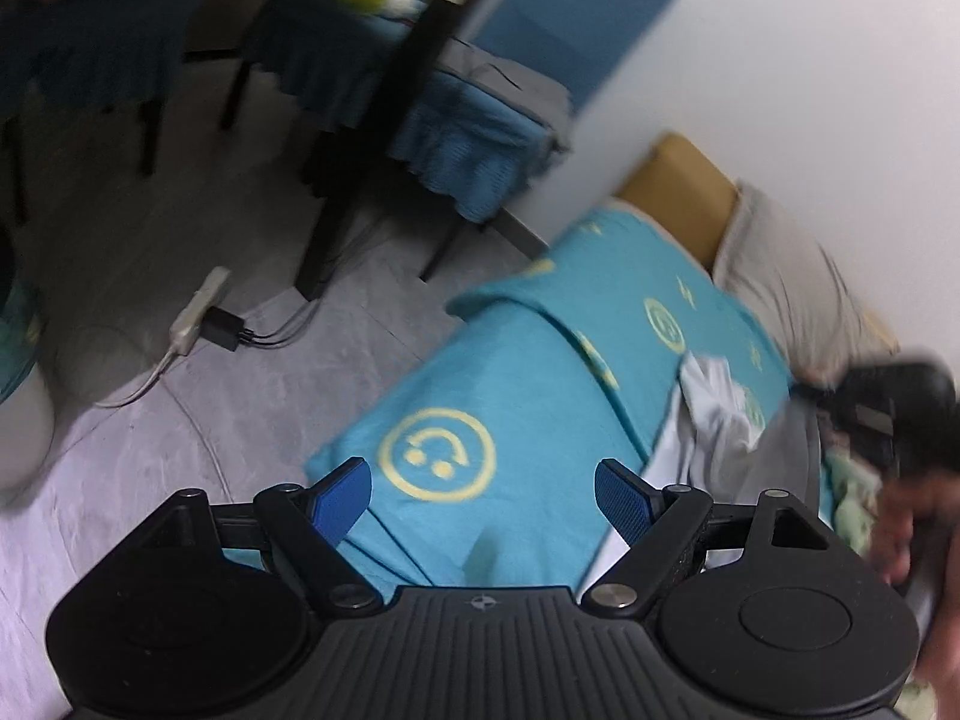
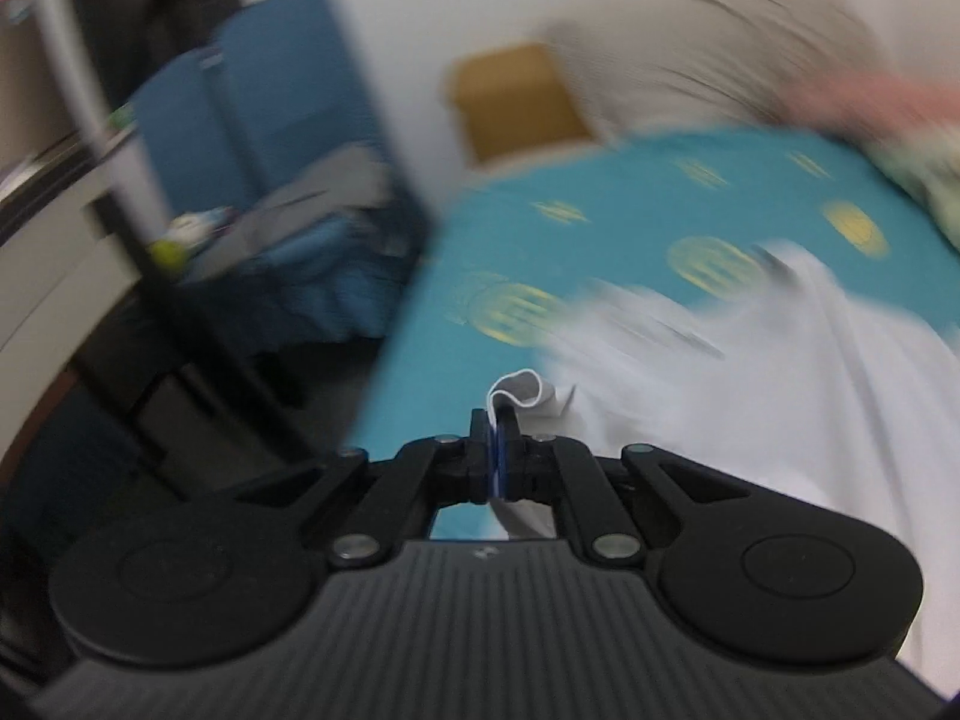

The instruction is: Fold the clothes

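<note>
1. Right gripper [image 2: 495, 420]: jaws pressed together on one fold of a white garment [image 2: 750, 384], a small loop of its hem sticking up just past the blue pads.
2. Left gripper [image 1: 483, 489]: jaws spread wide, nothing between the two blue fingertips [image 1: 342, 495], hanging above the near edge of the bed.
3. One white garment only, trailing rightward from the right gripper across the teal blanket [image 2: 600, 192]; in the left wrist view seen as a crumpled heap [image 1: 717, 402] on the same blanket [image 1: 510, 372].
4. One teal blanket with yellow smiley faces, several visible, count unclear through blur.
5. One person's hand [image 1: 906, 534] at the right edge of the left wrist view, wrapped around the other black gripper body.
6. One beige pillow [image 1: 780, 276] against the wall, one tan headboard [image 1: 684, 192] beside it.
7. Two blue-covered chairs [image 1: 474, 138] beyond the bed, one white power strip [image 1: 198, 312] on the grey floor.
</note>
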Motion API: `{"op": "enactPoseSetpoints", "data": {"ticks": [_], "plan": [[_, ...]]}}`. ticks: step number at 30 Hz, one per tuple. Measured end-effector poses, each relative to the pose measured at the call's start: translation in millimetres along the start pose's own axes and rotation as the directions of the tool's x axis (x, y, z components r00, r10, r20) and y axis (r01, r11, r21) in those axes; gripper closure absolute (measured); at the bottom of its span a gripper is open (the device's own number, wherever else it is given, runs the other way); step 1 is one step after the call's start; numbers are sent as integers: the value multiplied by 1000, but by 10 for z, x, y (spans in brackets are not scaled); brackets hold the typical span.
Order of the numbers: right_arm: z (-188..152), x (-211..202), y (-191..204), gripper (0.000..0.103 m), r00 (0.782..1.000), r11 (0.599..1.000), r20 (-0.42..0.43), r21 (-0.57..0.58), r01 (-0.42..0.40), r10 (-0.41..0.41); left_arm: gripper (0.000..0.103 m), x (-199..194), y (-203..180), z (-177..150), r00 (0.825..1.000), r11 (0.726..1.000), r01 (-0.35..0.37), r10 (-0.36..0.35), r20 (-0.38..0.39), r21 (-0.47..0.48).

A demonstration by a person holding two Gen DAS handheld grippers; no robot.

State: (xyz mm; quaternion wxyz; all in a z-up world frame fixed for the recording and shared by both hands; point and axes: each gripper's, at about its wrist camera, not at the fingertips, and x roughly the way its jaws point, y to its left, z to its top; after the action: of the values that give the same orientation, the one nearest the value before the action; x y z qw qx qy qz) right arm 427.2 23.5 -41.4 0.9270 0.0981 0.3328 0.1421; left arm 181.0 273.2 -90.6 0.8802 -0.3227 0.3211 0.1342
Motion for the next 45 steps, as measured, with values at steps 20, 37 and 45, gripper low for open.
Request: {"op": "enactPoseSetpoints", "data": {"ticks": [20, 37, 45], "plan": [[-219, 1449, 804, 33, 991, 985, -125, -155, -72, 53, 21, 358, 393, 80, 995, 996, -88, 88, -36, -16], [-1402, -2448, -902, 20, 995, 995, -36, -59, 86, -88, 22, -25, -482, -618, 996, 933, 31, 1, -90, 359], [-1891, -3321, -1512, 20, 996, 993, 65, 107, 49, -57, 33, -219, -865, -1383, 964, 833, 69, 86, -252, 549]]}}
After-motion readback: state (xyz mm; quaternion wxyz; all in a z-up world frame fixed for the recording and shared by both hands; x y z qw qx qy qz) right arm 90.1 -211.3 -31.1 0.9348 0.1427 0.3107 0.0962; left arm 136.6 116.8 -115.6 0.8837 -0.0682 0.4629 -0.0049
